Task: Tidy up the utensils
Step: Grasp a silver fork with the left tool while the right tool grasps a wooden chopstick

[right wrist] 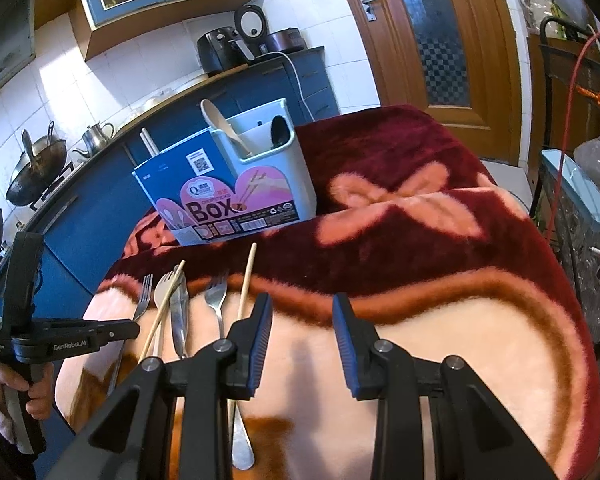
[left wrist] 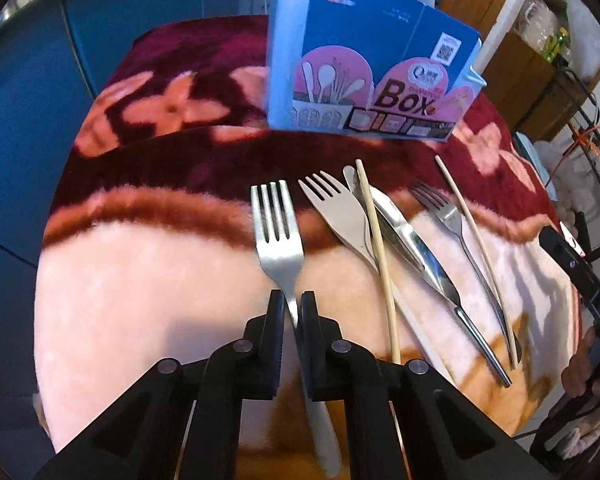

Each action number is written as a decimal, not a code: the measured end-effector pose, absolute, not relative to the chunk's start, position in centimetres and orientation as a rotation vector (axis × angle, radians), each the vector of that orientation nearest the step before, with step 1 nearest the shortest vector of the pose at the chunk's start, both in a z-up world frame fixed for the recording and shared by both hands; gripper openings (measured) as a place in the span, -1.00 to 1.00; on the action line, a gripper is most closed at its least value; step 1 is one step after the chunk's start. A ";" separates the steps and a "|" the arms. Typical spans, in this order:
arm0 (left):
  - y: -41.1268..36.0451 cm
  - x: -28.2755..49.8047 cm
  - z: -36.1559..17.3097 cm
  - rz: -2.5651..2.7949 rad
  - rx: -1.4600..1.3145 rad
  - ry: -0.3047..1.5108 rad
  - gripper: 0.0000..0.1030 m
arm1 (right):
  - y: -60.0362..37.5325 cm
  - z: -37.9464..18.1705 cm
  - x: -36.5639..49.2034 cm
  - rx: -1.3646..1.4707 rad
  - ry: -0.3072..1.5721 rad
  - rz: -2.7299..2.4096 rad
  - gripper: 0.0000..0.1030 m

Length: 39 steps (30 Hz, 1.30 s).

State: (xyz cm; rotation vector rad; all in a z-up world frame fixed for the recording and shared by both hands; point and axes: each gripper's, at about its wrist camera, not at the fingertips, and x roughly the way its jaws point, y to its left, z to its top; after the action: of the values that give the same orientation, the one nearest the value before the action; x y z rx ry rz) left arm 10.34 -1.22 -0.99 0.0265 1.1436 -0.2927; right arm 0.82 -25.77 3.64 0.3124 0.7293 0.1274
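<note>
- Left gripper: we see its fingers clamped on the leftmost fork, tines at twelve o'clock.
- Right gripper: jaws partly apart, gripping nothing.
- Utensil holder: twelve o'clock on the blanket.

Left gripper: jaws clamped on neck of leftmost fork, tines toward blue box. Right of it: another fork, knife, chopsticks on blanket-covered desk.
</note>
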 end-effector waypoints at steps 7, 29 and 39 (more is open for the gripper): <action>0.4 9.4 -0.7 -0.319 -0.085 1.066 -0.90 | -24.4 4.3 1.3 0.248 0.766 0.156 -0.33; 5.1 6.3 3.6 -0.338 -0.223 0.695 -0.91 | -18.8 2.8 6.9 0.038 1.117 0.244 -0.62; 5.3 5.8 5.2 -0.352 -0.229 0.588 -0.91 | -18.1 2.0 8.3 0.019 1.160 0.241 -0.88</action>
State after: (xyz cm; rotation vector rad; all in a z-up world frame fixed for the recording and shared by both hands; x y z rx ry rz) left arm 5.75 5.34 5.19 -0.2292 0.5879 -0.3524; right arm 8.32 -18.08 2.05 0.0193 1.1598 0.2408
